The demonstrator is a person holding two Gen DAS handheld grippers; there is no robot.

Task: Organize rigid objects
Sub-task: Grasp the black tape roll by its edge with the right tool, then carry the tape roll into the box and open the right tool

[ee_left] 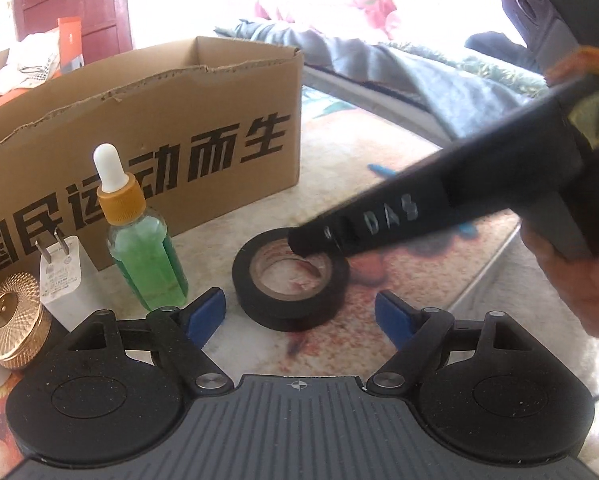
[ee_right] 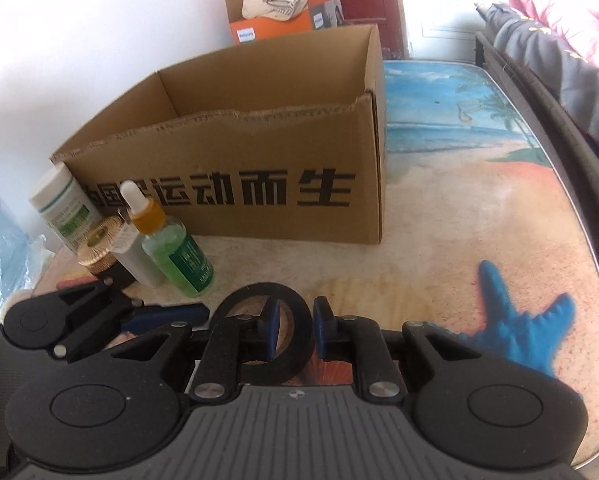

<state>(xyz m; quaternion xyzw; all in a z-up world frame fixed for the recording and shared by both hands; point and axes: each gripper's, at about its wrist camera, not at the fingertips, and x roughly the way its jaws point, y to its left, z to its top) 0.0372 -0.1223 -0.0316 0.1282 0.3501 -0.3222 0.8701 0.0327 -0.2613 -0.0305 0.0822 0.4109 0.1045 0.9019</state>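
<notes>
We see a roll of black tape (ee_left: 290, 280) lying flat on the beach-print table (ee_left: 399, 152), at 12 o'clock from our left gripper (ee_left: 299, 314). That gripper's blue fingertips (ee_left: 205, 314) stand wide, one on each side of the roll's near edge, and do not touch it. Our right gripper (ee_right: 294, 330) comes in from 2 o'clock in the left view; its jaws are narrow, pinched on the wall of the roll, with one fingertip (ee_right: 269, 330) inside the ring and the other outside.

At 10 o'clock from the roll stands a green dropper bottle (ee_left: 145, 248) with an orange collar, then a white charger plug (ee_left: 61, 276) and a gold ribbed lid (ee_left: 7, 326) further toward 9 o'clock. Behind them, at 11 o'clock, sits an open cardboard box (ee_left: 159, 120) with black printed characters. The right view also shows a white bottle (ee_right: 61, 206) beside the box.
</notes>
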